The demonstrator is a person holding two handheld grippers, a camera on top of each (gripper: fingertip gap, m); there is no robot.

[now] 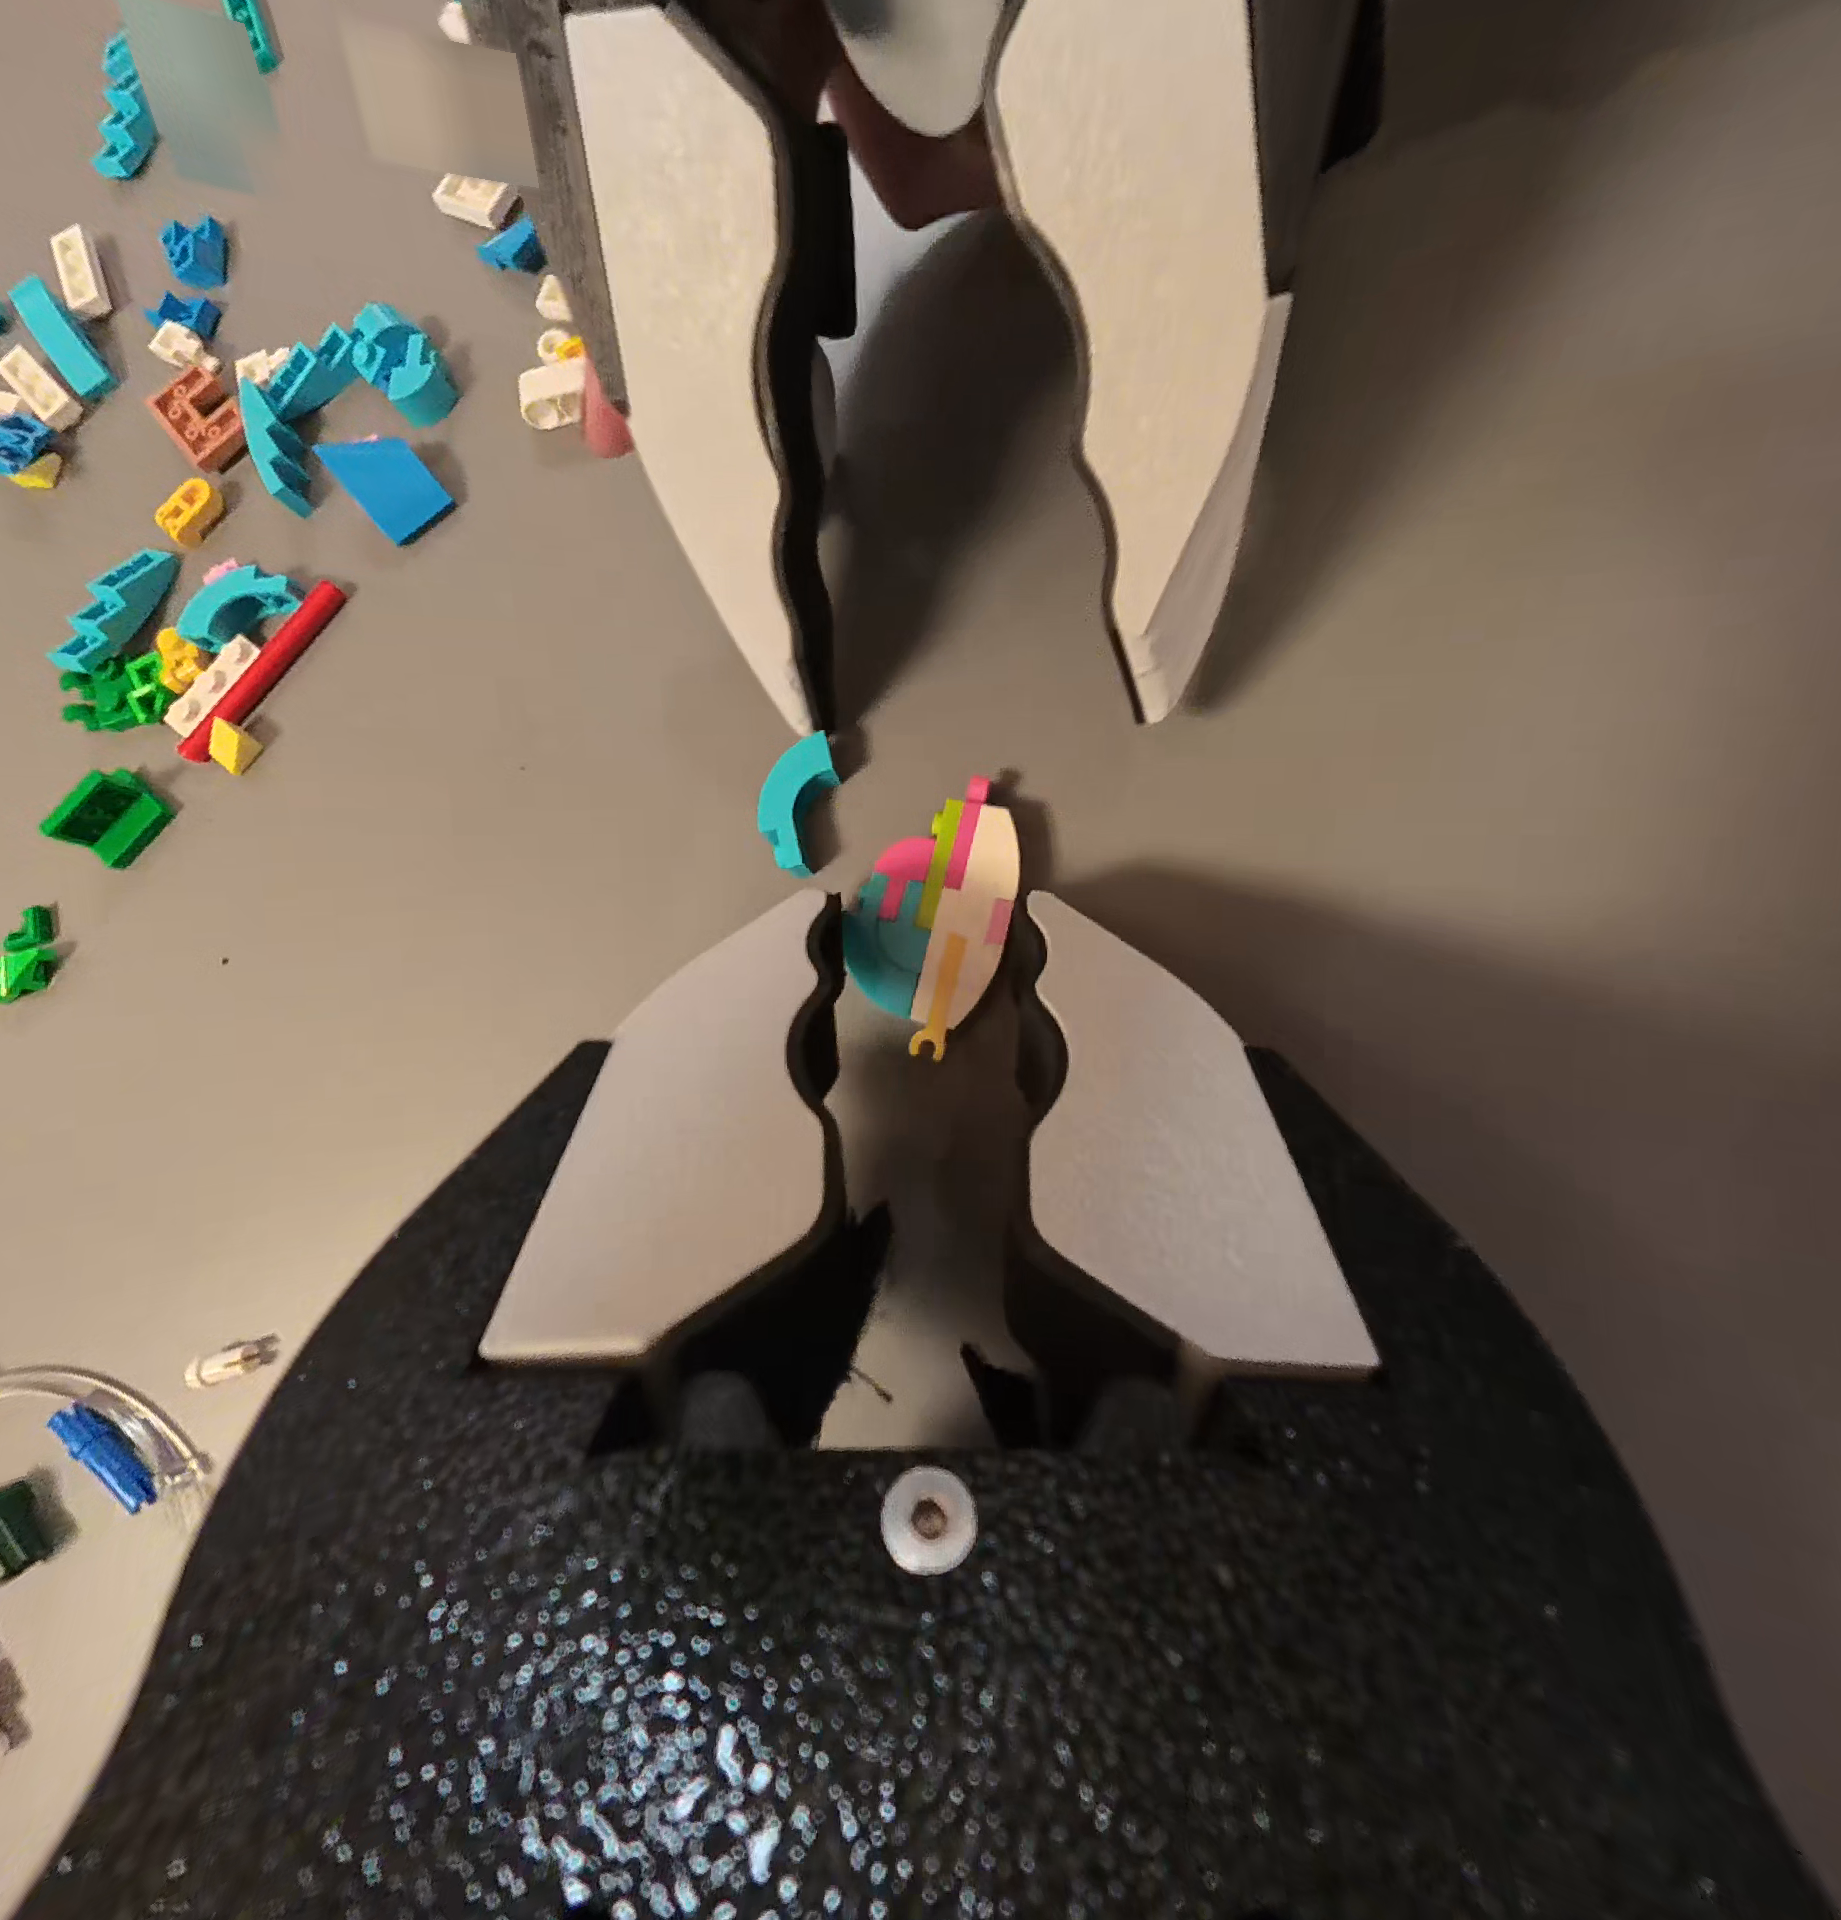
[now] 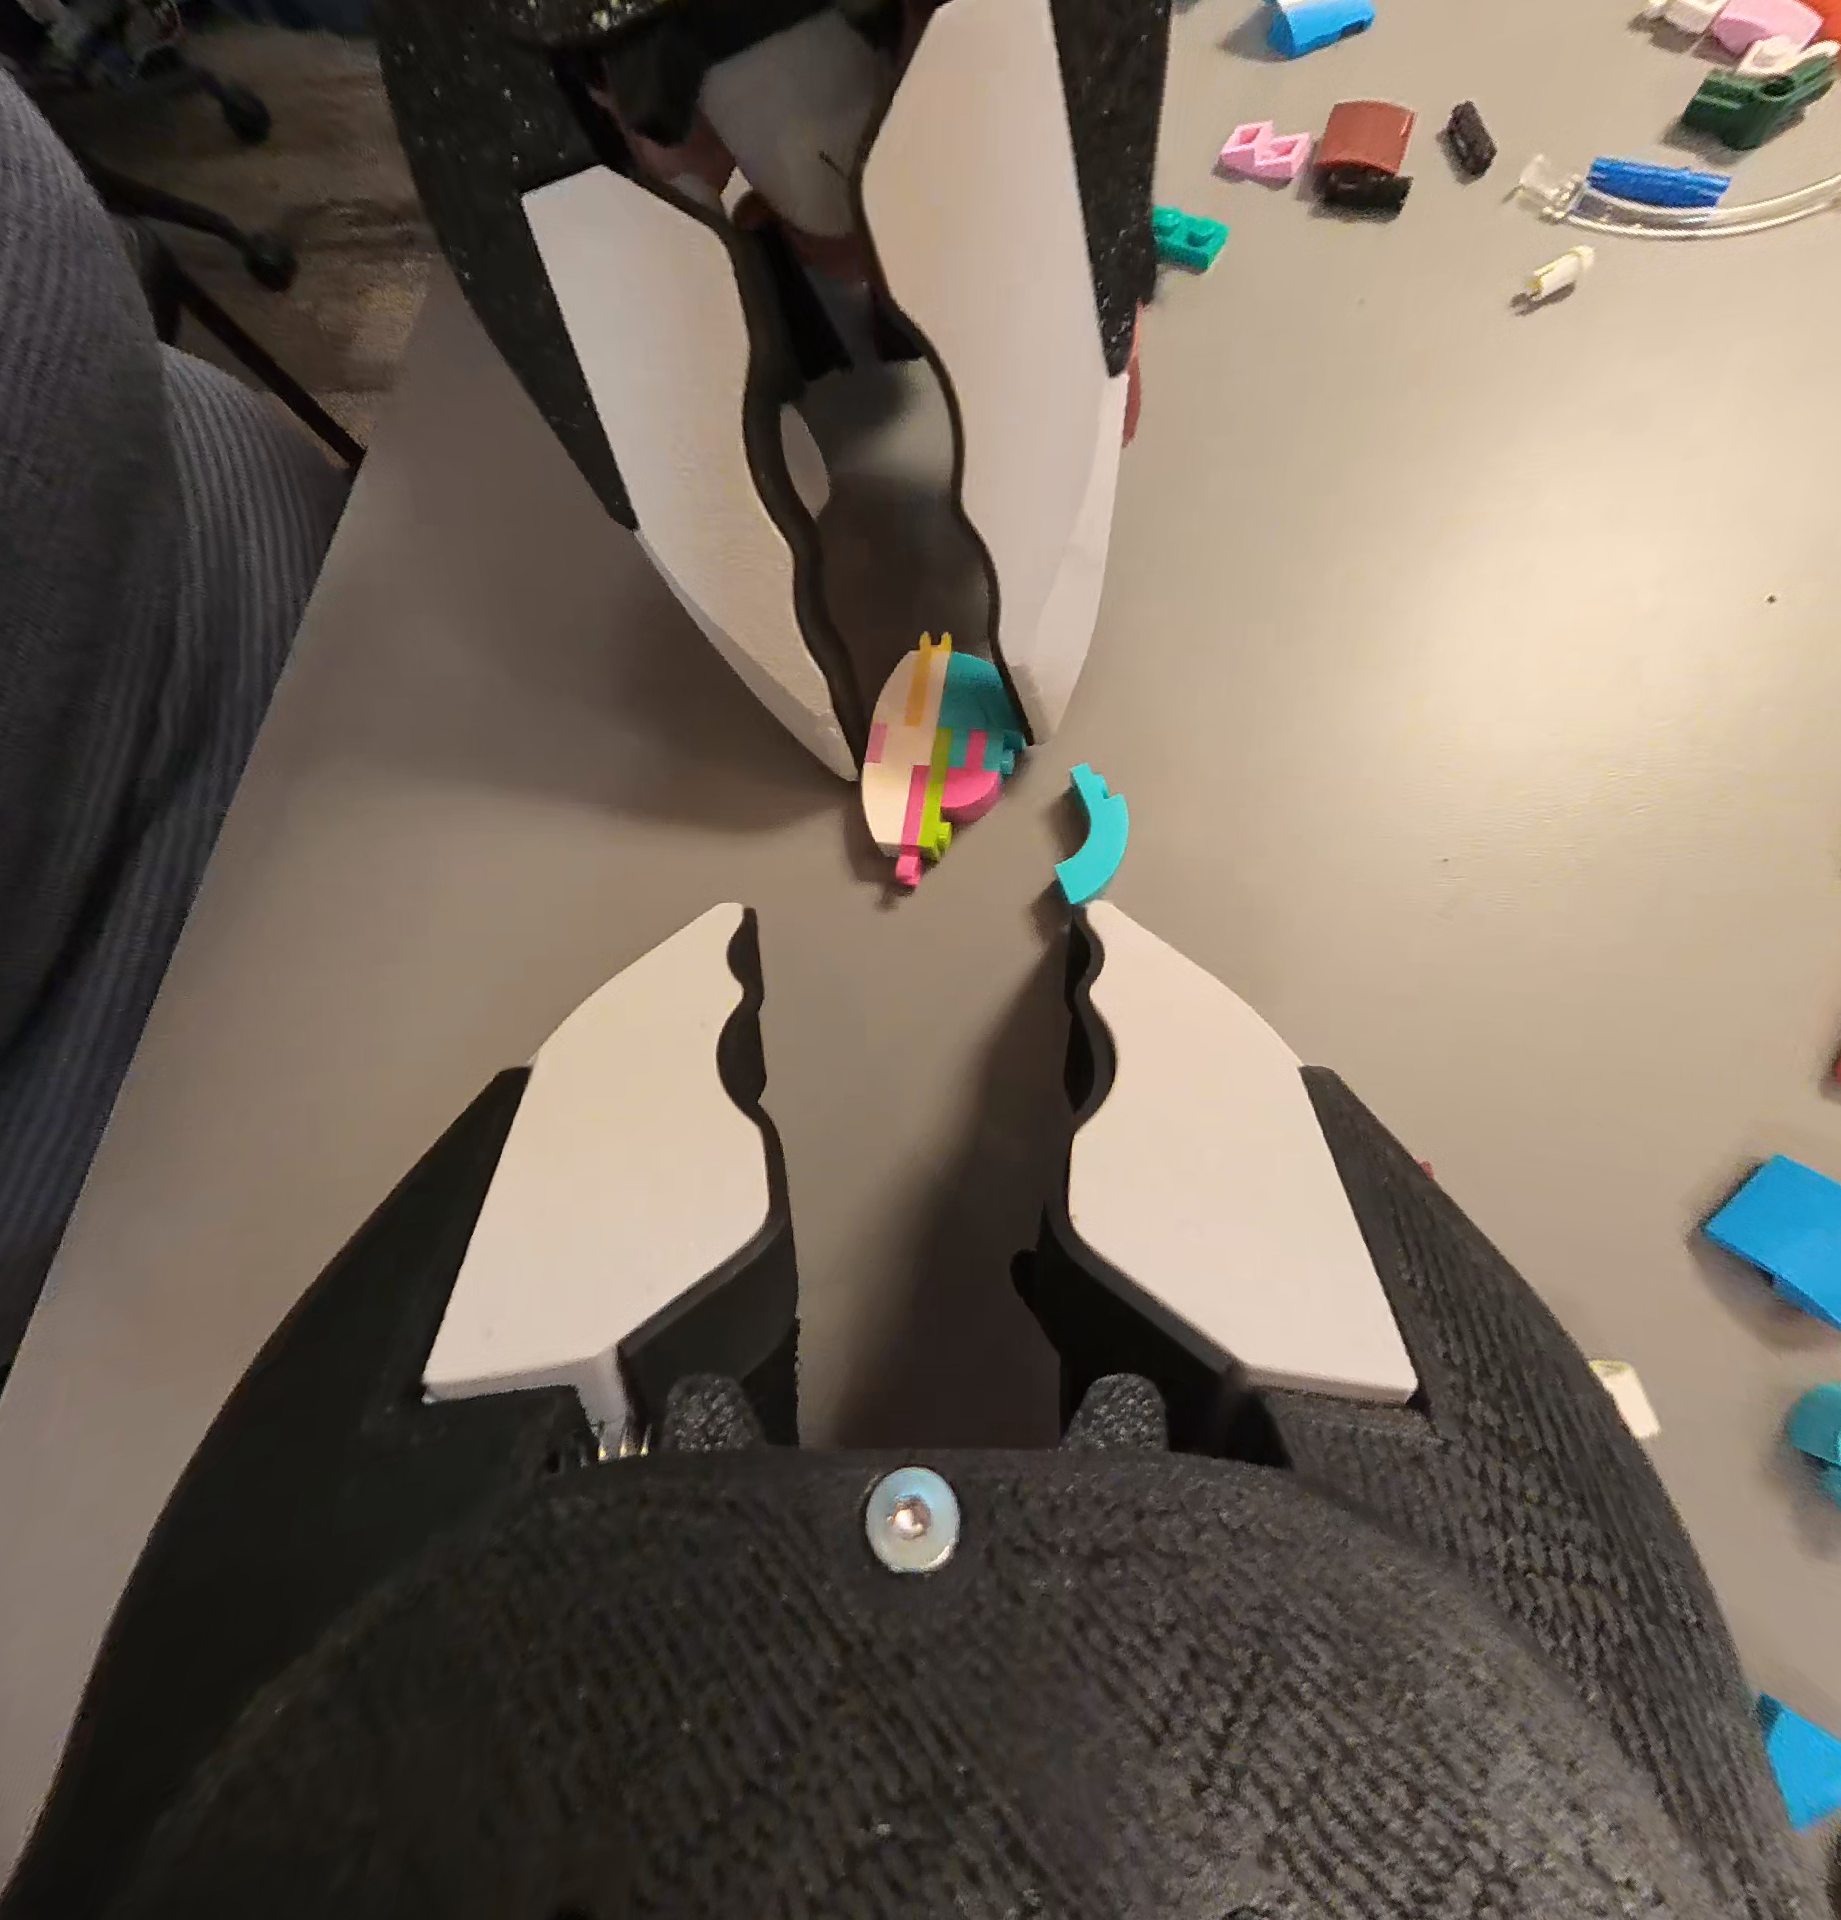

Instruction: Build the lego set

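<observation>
A small round lego assembly [image 1: 952,914] of white, teal, pink and lime parts with a yellow clip sits between the fingertips of my left gripper [image 1: 928,904], which is shut on it low over the grey table [image 1: 480,1039]. In the right wrist view the assembly [image 2: 926,758] sticks out of the left gripper [image 2: 942,748] towards me. My right gripper [image 2: 914,912] faces it, open and empty. A teal curved piece [image 2: 1092,836] lies on the table right at the tip of its right-hand finger. In the left wrist view that piece [image 1: 796,800] lies beside the assembly, under the right gripper [image 1: 989,724].
Loose bricks lie scattered at the left: teal and white ones [image 1: 303,405], a red rod [image 1: 261,670], a green piece [image 1: 105,816], a clear arch [image 1: 85,1413]. A blue slope [image 2: 1799,1242] lies right of my right gripper. The table edge [image 2: 303,582] and a person's leg [image 2: 85,623] are left. The grippers are tip to tip, or close to it. The blue slope [image 2: 1799,1242] is about 11 cm from my right fingertips. Seen from the left wrist view [image 1: 401,484] as well.
</observation>
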